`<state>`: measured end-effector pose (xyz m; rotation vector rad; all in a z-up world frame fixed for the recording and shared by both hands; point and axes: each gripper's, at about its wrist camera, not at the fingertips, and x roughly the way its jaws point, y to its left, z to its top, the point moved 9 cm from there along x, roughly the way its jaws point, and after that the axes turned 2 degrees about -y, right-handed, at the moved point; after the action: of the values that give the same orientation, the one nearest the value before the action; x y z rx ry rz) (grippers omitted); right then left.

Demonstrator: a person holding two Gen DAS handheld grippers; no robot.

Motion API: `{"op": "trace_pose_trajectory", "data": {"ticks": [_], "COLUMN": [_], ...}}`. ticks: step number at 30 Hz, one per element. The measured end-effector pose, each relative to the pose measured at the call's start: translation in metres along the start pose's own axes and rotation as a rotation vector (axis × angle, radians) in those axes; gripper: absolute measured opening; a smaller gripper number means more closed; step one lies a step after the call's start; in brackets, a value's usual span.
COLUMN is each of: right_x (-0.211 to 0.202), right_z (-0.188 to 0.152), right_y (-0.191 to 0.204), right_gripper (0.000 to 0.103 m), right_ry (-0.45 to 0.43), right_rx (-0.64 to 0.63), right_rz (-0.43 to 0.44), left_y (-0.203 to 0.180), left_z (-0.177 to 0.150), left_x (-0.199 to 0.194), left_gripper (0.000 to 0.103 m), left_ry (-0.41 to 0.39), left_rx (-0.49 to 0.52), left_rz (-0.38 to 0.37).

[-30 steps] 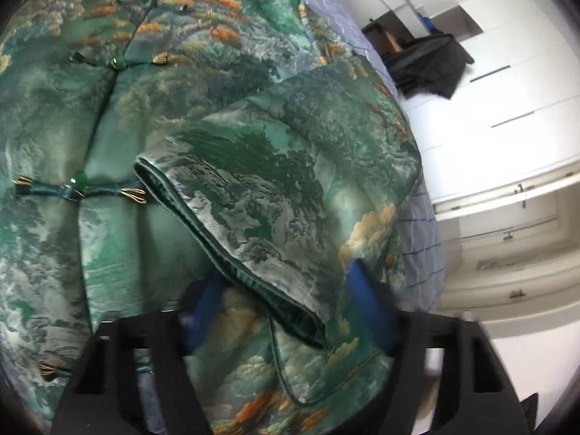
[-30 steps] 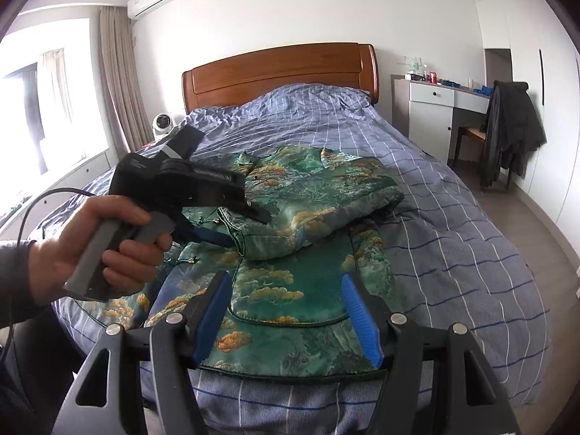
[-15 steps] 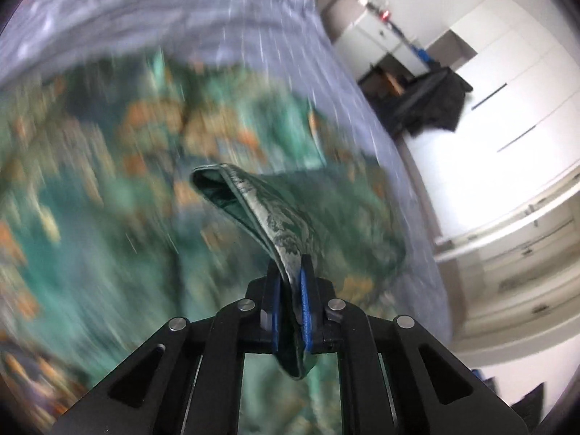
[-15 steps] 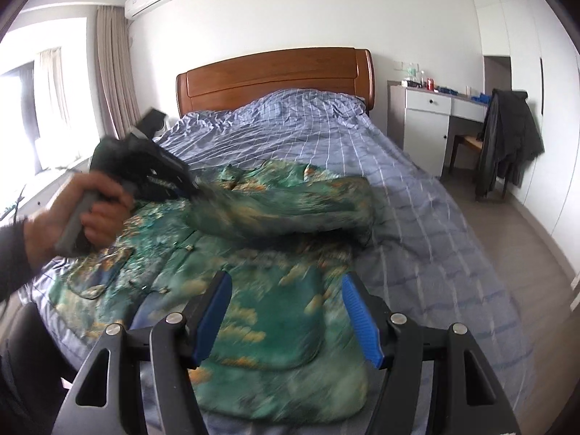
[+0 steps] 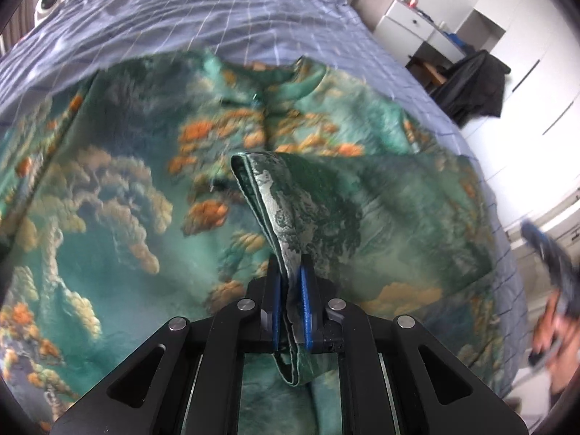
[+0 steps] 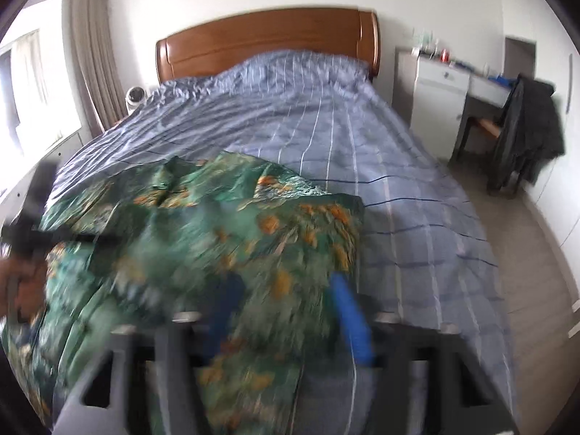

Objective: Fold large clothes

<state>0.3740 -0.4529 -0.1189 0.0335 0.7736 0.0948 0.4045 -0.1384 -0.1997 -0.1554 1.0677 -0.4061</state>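
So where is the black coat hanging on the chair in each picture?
Left wrist view: the black coat is at the upper right, past the far corner of the bed, below the white desk.
Right wrist view: the black coat is at the right edge, draped on the chair beside the white desk.
Shared landmark: the green patterned jacket spread on the blue checked bedspread.

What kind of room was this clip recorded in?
A bedroom, most likely: a bed with a wooden headboard and blue checked bedding, a white desk beside it, and a dark coat hung over a chair.
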Motion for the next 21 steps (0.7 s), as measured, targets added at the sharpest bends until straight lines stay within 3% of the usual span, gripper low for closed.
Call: {"op": "trace_pose_trajectory", "data": {"ticks": [3,8,10,12,16,21], "right_x": [0.041,0.099,0.125,0.156,0.155,0.12], "right_z": [0.02,0.039,0.034,0.014,0.006,-0.019], "right_y": [-0.002,0.011,0.01,0.007,0.01,0.018], "right_gripper": [0.019,0.019,0.018,0.015,0.015,0.015], "right_ry": [0.041,0.094,0.141,0.245,0.234,0.252], "right_rx": [0.021,0.083,0.112,0.137,0.154,0.118], "right_rz": [0.022,0.069,0.059,0.042,0.047,0.077], "left_y": [0.0,0.001,0.002,0.002,0.002,0.001], "left_z": [-0.009,-0.014,-0.014,-0.015,-0.016,-0.018], "left_x": [0.003,0.008,0.011,0.011,0.012,0.012], "left_gripper": [0.009,0.011,0.011,0.011,0.012,0.012], "left_ry": [-0.011,-0.033,-0.04,-0.047,-0.056,-0.069], "left_rx": [0.006,0.009,0.003,0.005,0.021,0.028], "left_rz": [-0.003,0.002,-0.001,-0.002,0.007,0.017]}}
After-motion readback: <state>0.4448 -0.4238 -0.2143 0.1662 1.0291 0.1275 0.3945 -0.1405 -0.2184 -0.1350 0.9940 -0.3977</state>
